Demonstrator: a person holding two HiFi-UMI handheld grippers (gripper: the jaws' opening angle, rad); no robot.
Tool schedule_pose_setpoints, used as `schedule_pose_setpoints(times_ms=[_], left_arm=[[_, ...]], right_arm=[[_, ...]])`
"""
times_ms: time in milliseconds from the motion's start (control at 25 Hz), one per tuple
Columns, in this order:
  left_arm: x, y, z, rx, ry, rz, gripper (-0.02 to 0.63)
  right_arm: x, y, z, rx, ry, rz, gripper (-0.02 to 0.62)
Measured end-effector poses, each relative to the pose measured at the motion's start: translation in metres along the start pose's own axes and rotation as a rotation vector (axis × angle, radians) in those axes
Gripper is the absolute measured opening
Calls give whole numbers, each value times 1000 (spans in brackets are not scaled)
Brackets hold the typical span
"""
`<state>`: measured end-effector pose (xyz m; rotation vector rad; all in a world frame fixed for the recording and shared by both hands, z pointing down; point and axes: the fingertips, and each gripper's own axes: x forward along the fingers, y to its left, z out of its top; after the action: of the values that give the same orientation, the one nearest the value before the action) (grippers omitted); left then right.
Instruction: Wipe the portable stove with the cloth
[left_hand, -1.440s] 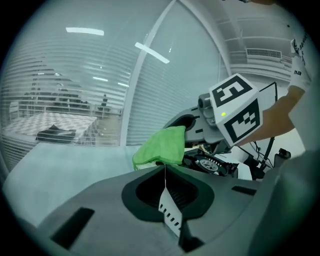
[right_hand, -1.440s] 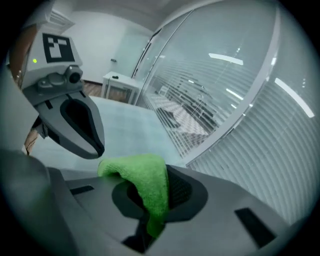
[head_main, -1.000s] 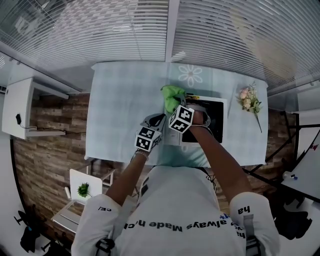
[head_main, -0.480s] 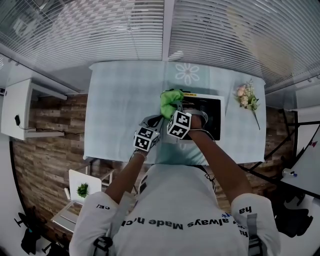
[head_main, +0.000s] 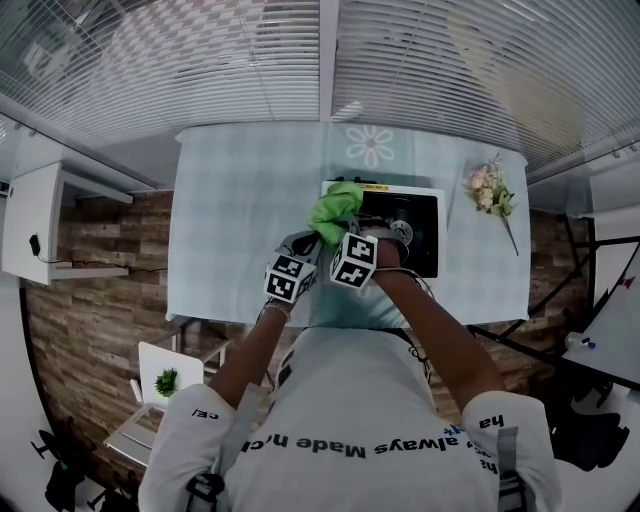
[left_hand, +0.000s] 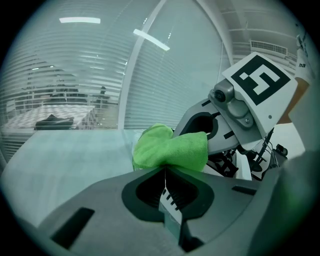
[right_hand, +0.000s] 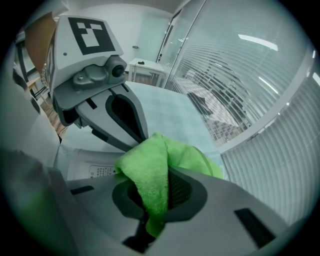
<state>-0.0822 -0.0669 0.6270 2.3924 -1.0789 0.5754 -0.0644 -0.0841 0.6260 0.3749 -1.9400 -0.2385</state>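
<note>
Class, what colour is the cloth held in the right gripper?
Bright green; the cloth shows best in the right gripper view.

The cloth (head_main: 335, 208) is bright green and fleecy, bunched into a soft wad. One fold of it is clamped between the fingers (right_hand: 186, 187) of the right gripper (right_hand: 157, 200), and the rest bulges out beyond them. It sits over the far left part of the portable stove (head_main: 424, 236); whether it presses on the surface cannot be told. The stove is a flat rectangle with a white casing, a black top and a round metal burner, lying level on the table (head_main: 240, 200), right of centre.
</note>
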Motion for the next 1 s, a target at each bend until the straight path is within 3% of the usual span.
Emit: schedule_pose_setpoints(times_ms=[1000], left_arm=[[-5, 7, -7, 7, 22, 27, 12]], right_arm=[[-23, 73, 4, -79, 8, 108, 26]])
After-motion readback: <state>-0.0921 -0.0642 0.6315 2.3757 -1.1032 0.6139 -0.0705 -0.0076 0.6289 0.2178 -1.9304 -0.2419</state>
